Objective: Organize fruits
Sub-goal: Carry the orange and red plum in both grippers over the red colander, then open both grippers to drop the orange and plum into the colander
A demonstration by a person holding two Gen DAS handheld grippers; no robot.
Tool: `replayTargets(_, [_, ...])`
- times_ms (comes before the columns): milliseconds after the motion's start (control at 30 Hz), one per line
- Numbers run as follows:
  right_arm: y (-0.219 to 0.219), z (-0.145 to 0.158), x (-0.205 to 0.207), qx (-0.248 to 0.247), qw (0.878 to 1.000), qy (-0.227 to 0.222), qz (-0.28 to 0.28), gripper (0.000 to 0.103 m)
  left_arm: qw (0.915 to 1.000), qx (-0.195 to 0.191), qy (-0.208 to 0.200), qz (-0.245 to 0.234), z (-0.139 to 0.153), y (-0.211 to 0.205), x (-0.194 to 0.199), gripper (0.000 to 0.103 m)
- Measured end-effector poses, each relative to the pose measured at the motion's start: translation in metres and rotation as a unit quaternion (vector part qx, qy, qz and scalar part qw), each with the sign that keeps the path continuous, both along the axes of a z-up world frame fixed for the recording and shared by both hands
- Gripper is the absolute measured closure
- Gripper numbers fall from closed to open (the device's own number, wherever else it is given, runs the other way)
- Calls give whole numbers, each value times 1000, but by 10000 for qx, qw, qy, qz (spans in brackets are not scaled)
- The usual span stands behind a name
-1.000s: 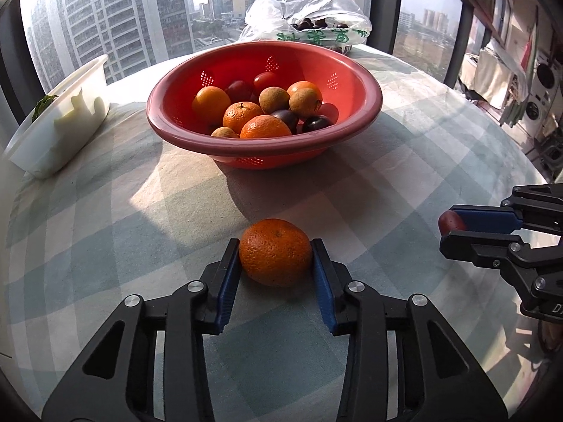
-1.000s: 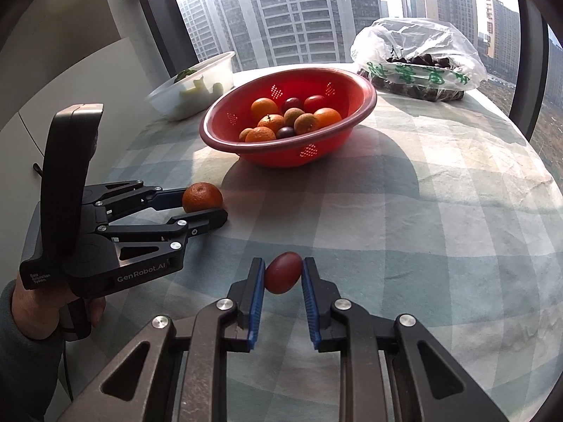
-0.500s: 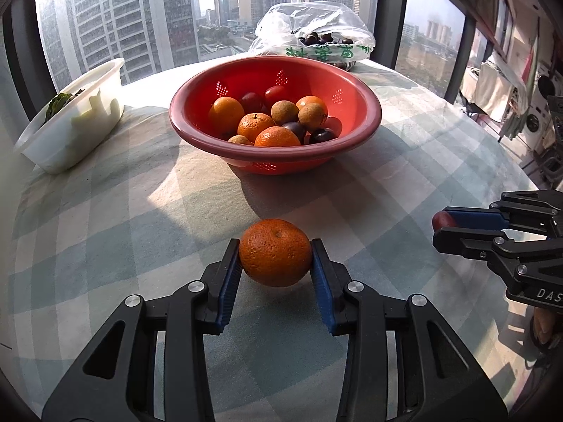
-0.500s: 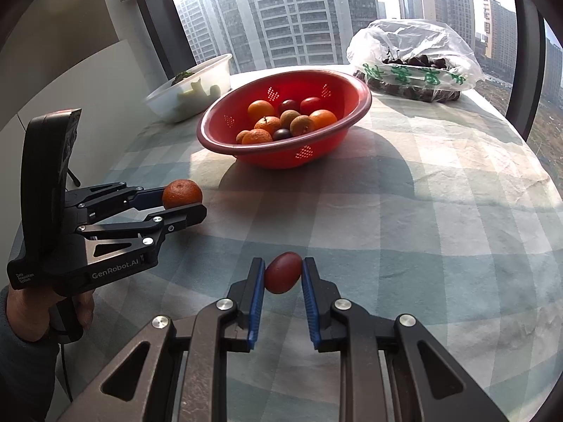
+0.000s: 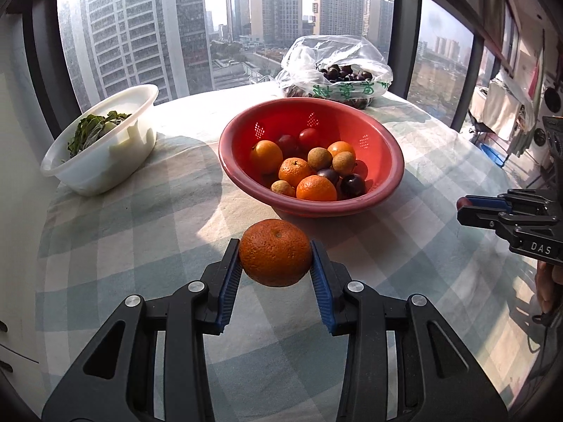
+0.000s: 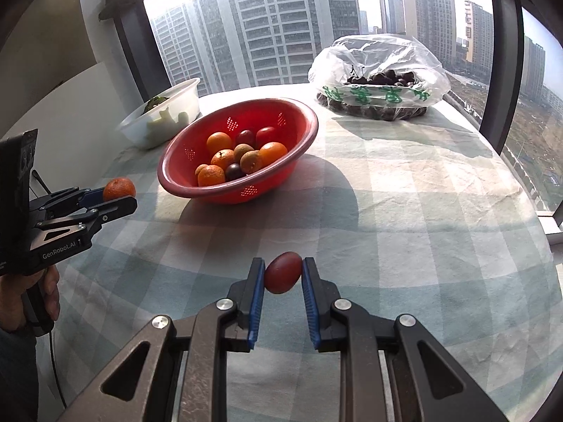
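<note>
Currently left gripper (image 5: 276,269) clamped on mandarin (image 5: 275,252), fruit between blue pads, red colander (image 5: 383,190) at 12 o'clock. Right gripper (image 6: 283,279) pinching small red fruit (image 6: 283,272); colander at 11 o'clock.

Between the two raised grippers and the round red plastic colander (image 5: 383,183) (image 6: 295,161), the checked tablecloth (image 5: 147,232) (image 6: 422,211) lies bare, so the way to its near rim is open. The colander stands mid-table, piled with fruit. A white plastic tub of greens (image 5: 105,161) (image 6: 176,119) stands to its left, and a clear plastic bag of dark cherries (image 5: 337,70) (image 6: 380,81) blocks the far side near the window.
</note>
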State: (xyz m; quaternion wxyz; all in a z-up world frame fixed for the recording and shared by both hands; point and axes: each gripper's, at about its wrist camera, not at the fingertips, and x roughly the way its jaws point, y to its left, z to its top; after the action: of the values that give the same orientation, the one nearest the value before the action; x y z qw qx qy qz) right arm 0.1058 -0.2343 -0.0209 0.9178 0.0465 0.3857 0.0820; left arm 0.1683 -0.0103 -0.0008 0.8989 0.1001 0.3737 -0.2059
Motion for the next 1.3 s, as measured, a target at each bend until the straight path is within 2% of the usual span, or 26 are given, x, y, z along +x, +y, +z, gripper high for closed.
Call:
replayTargets(267, [-22,38,41,-35,9992,-378,-77,80,9995,122,-275,-109,30,-12,31,67])
replayTargets(433, [-3,55,82,29,9983,-520,256,80,9989,197,-279,-328,37,-37,61,67])
replayTargets(667, [39,37,130,-265,9967,-394,664,80,9982,302,-33,-509,14,-64,97,67])
replayTargets(867, [52,15,160,-378,9967,-131,700,80,9979,325,76,-551,-5,-72,108,67])
replayTargets(1300, [54,-7,173,-466,9963,108,720,79,9978,391,93,-527,-20,-77,117,64])
